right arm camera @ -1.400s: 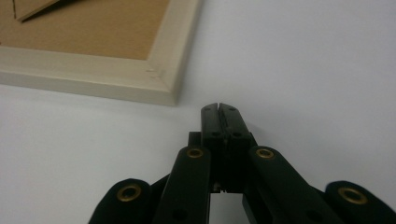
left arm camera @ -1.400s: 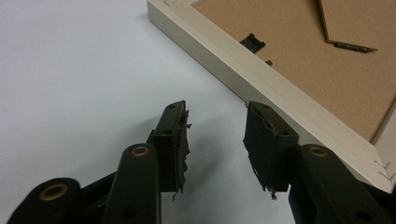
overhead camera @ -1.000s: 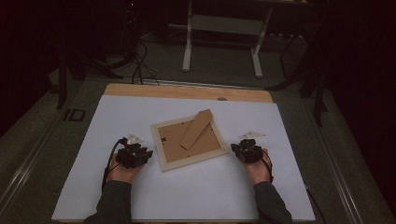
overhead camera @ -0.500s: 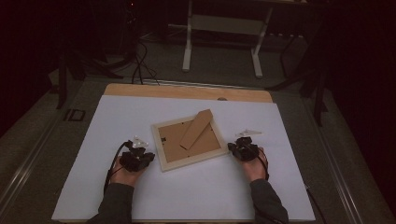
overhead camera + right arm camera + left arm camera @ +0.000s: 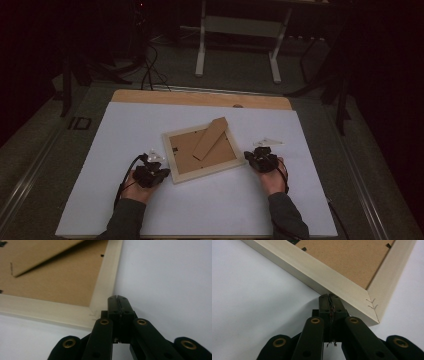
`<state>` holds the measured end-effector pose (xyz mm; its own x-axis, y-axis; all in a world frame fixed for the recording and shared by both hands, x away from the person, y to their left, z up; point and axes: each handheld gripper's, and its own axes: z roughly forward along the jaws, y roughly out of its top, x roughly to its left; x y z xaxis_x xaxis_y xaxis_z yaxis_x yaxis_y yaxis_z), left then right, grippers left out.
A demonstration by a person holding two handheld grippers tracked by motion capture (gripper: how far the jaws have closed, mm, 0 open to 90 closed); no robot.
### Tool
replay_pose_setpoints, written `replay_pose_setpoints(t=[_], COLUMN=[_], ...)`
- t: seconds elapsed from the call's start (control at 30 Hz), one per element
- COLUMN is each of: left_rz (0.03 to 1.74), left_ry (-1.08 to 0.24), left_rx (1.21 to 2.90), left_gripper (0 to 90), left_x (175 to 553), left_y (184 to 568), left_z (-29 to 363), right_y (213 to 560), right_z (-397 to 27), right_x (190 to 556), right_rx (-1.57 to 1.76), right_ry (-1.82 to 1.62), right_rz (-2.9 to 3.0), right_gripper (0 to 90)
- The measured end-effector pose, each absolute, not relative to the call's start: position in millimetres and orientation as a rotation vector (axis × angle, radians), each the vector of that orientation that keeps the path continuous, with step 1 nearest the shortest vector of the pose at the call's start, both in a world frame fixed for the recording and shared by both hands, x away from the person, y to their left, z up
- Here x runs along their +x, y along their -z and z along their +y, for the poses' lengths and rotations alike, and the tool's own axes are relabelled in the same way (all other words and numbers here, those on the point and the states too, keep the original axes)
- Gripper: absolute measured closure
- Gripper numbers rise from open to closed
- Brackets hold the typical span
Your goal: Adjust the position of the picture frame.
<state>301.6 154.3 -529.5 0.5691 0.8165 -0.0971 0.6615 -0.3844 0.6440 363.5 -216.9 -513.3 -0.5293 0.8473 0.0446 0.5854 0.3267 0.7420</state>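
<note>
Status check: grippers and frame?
Left gripper just closed, shut, tips at frame edge. Right gripper shut beside frame corner. Frame face-down, nothing held.

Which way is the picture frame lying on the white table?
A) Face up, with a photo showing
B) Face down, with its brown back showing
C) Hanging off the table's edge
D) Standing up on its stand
B: the picture frame lies flat on the table, its brown cardboard back and fold-out stand facing up.

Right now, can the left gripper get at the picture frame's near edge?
Probably yes: the left gripper, its jaws shut with nothing between them, already sits at the picture frame edge near a corner, and nothing stands between them.
</note>
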Motion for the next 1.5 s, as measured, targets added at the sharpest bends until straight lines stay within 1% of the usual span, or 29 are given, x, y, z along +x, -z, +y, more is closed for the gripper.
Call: replay_pose_setpoints(t=[0.33,0.6,1.03,1.5], left_rz=[1.078,1.045,0.988,0.964], left_ry=[-0.272,-0.242,-0.171,-0.167], left_rx=[2.212,2.218,2.222,2.219], left_gripper=[90.0,90.0,90.0,90.0], left_x=[297,295,291,290], left_y=[529,529,530,531], left_z=[139,131,113,101], right_y=[511,518,517,521], right_z=[-193,-179,-161,-122], right_x=[360,359,351,335], right_rx=[1.205,1.179,1.139,1.026], right_ry=[-1.063,-1.07,-1.119,-1.118], right_rz=[2.294,2.338,2.414,2.526], right_gripper=[90.0,90.0,90.0,90.0])
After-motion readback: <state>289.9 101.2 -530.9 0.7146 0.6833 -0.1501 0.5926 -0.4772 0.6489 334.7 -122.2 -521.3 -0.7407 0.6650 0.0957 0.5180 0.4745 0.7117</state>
